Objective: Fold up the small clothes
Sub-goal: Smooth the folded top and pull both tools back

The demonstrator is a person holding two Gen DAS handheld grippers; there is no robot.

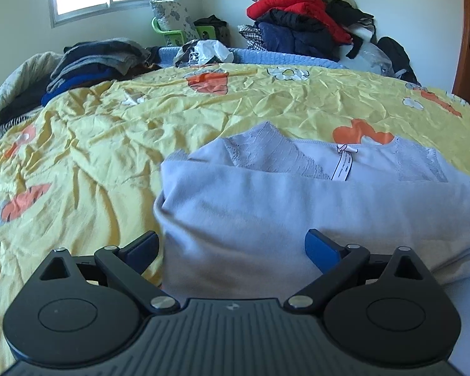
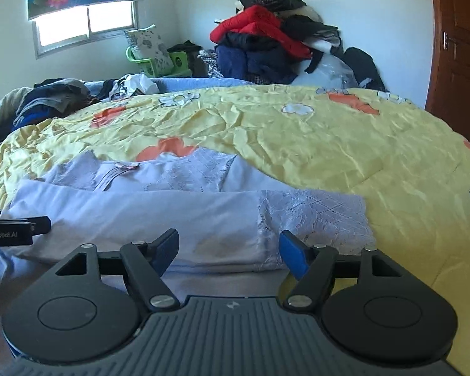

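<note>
Pale lilac top [image 1: 297, 213] lies on the yellow floral bedsheet [image 1: 109, 131], lower part folded up over the body, neckline with white label [image 1: 343, 164] at the far side, lace panels on the shoulders.

Left hand-held gripper [image 1: 232, 250]: jaws spread wide, nothing pinched. The folded cloth sits directly in front of and between the blue fingers [image 1: 321, 249]; its left edge runs just beside the left finger. Pads not pressing on it.

Right hand-held gripper [image 2: 230, 252]: also open, nothing clamped. Near folded edge of the top [image 2: 172, 216] lies between and just beyond the fingertips, the lace sleeve [image 2: 313, 211] just ahead of the right finger.

Tip of the left hand-held gripper shows at the left edge of the right wrist view, over the top's left end.

Piled clothes [image 2: 266, 44] sit beyond the bed, well apart.
</note>
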